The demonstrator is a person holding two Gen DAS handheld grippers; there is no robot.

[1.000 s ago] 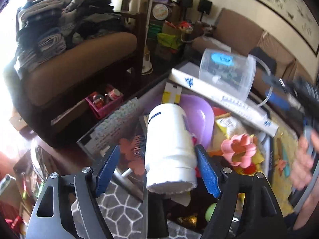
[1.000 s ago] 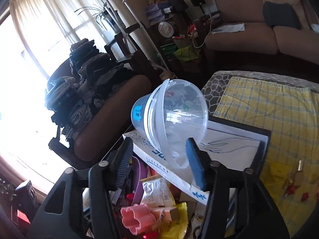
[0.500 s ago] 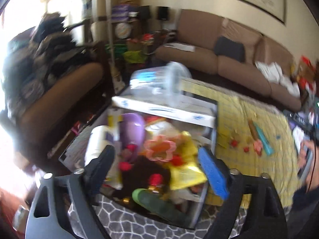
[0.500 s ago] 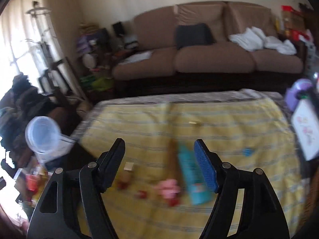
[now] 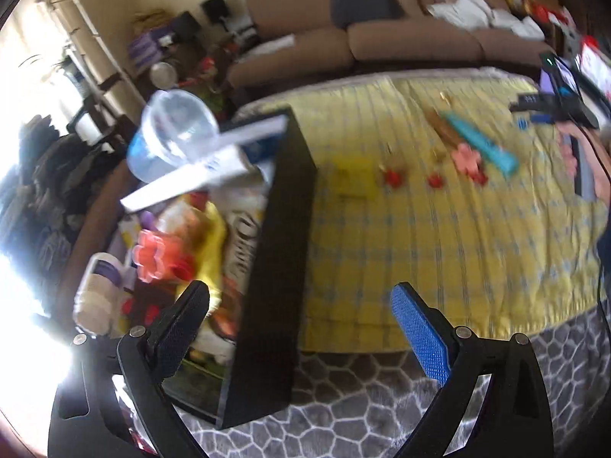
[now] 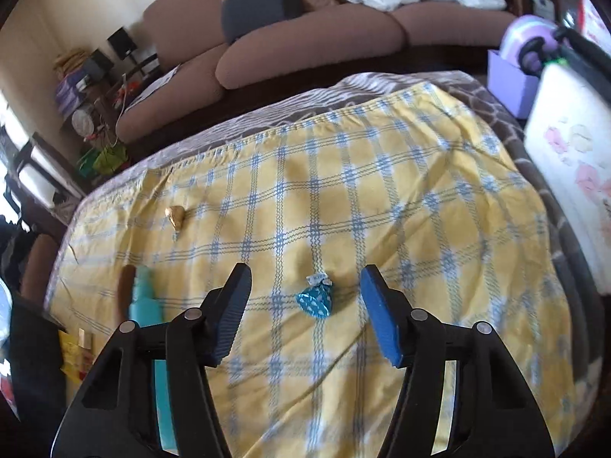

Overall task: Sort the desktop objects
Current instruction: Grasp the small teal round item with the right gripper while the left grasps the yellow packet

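Left-wrist view first: the black storage box [image 5: 275, 252] sits at the left edge of the yellow checked cloth [image 5: 439, 229], already heaped with sorted odds and ends, and the left gripper [image 5: 299, 315] hangs above its near wall with jaws spread wide and nothing between them. Further right on the cloth lie small red pieces [image 5: 393, 177], a pink flower-shaped item [image 5: 464, 156] and a teal tube [image 5: 483, 145], all still loose.

Right-wrist view: the right gripper [image 6: 305, 305] points down at a small blue foil-wrapped sweet [image 6: 315, 297], which sits between its jaws; they are closing, but the pads do not yet touch it. To do this pick well, I would keep the sweet centred, lower until the pads bracket its body rather than the twisted top, and avoid pinching the cloth. A gold sweet [image 6: 175, 215] waits well apart, to the left.
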